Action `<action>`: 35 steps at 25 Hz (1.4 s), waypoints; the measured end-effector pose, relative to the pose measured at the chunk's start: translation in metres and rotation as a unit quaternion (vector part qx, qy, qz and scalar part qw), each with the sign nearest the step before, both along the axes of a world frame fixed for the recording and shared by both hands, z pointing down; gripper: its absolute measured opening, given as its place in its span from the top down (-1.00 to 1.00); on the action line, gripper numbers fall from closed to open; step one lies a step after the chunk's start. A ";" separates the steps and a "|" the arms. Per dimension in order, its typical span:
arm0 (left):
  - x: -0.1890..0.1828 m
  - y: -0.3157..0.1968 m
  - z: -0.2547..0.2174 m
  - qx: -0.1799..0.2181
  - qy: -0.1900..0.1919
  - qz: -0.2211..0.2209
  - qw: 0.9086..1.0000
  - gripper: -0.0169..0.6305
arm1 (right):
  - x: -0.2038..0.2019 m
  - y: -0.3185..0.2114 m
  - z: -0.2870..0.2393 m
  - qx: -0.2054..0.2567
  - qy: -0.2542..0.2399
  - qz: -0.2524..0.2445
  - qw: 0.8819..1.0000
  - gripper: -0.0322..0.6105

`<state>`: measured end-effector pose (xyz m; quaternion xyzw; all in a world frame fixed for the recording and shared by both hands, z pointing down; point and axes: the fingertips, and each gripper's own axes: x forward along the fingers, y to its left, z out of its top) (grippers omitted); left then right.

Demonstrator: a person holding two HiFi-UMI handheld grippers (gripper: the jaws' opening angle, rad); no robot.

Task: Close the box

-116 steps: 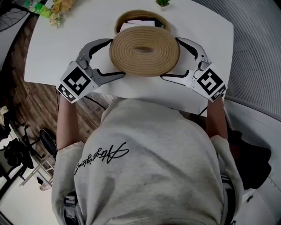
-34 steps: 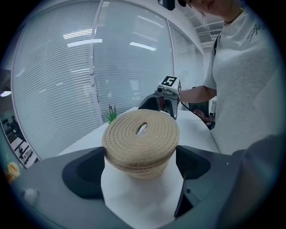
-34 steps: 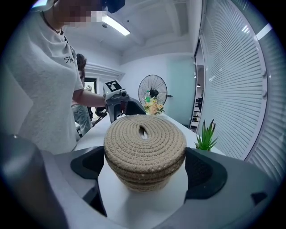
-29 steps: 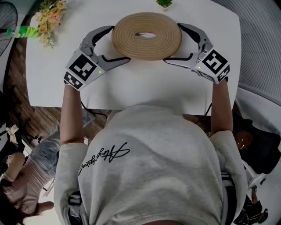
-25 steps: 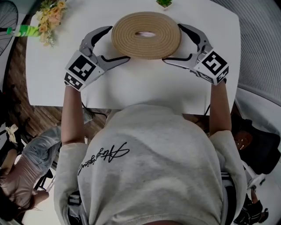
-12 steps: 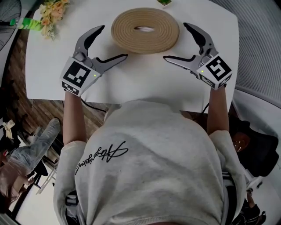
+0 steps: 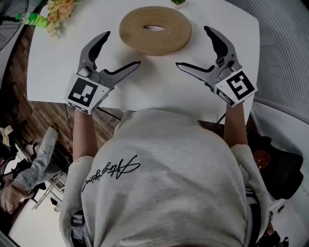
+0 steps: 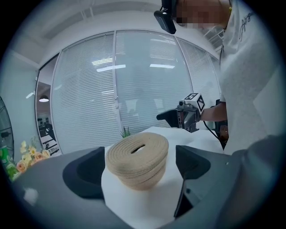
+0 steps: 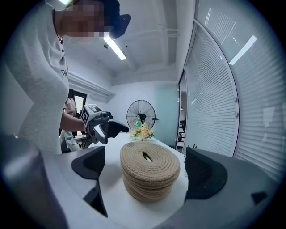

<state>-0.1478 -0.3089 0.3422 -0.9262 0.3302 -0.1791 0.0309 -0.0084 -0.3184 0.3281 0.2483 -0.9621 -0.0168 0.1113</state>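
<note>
The box is a round woven rope basket (image 7: 155,30) with its coiled lid sitting flush on top, a slot in the lid's middle. It stands at the far middle of the white table (image 7: 58,67). My left gripper (image 7: 120,49) is open to the box's left and nearer me, apart from it. My right gripper (image 7: 193,47) is open on the box's right, also apart. The left gripper view shows the lidded box (image 8: 137,161) ahead between the wide jaws, untouched. In the right gripper view the box (image 9: 149,174) likewise stands free.
Flowers (image 7: 60,8) lie at the table's far left corner and a small green plant (image 7: 179,2) at the far edge. A standing fan (image 9: 140,117) is beyond the table. Another person (image 7: 24,178) is on the floor side at lower left.
The lid, earlier carried between both grippers, now rests on the basket. Both grippers have let go and drawn back from the box toward me.
</note>
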 end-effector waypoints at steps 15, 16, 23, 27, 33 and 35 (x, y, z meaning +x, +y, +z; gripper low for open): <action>0.013 0.024 -0.009 0.017 0.043 -0.085 0.995 -0.54 | -0.005 0.024 -0.007 0.020 -0.015 -0.037 0.999 -0.75; 0.016 0.028 -0.011 0.016 0.048 -0.092 0.995 -0.54 | -0.003 0.027 -0.009 0.021 -0.016 -0.039 0.999 -0.74; 0.033 0.048 -0.016 0.026 0.063 -0.119 0.991 -0.54 | 0.012 0.042 -0.019 0.022 -0.031 -0.040 0.998 -0.59; 0.043 0.057 -0.017 0.030 0.069 -0.128 0.989 -0.54 | 0.017 0.048 -0.021 0.023 -0.033 -0.045 0.998 -0.51; 0.068 0.070 -0.022 0.034 0.085 -0.116 0.989 -0.36 | 0.028 0.056 -0.020 0.027 -0.034 -0.061 0.997 -0.24; 0.071 0.072 -0.022 0.035 0.086 -0.116 0.989 -0.20 | 0.028 0.057 -0.020 0.027 -0.037 -0.065 0.997 -0.12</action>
